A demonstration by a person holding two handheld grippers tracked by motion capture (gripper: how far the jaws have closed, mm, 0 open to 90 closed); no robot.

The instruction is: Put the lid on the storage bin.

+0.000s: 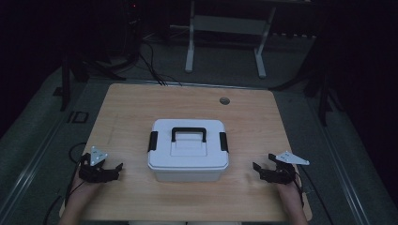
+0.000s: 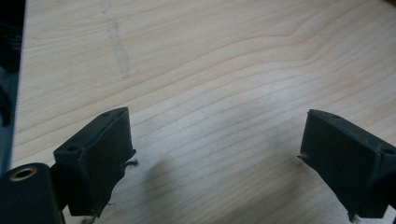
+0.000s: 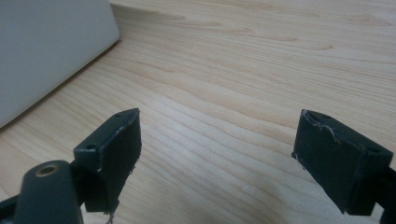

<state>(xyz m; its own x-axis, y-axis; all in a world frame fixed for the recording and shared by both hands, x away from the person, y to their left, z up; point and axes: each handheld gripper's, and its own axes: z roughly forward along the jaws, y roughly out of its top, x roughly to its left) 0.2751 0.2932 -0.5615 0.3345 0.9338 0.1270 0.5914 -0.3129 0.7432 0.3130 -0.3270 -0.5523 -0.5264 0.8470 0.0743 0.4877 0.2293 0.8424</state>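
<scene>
A white plastic storage box (image 1: 187, 149) with a black handle (image 1: 188, 133) and black side latches stands lid-down-shut in the middle of the wooden table (image 1: 131, 103). My left gripper (image 1: 115, 168) rests near the table's front left, open, with bare wood between its jaws (image 2: 215, 149). My right gripper (image 1: 263, 164) rests at the front right, open as well, empty (image 3: 217, 149). The box's white wall (image 3: 46, 51) rises at the upper left of the right gripper view.
A round cable hole (image 1: 225, 101) sits near the table's far edge. Beyond the table stands a white desk frame (image 1: 225, 42) on a dark floor, with cables (image 1: 155, 70) trailing. The table's left edge (image 2: 18, 93) lies close to the left gripper.
</scene>
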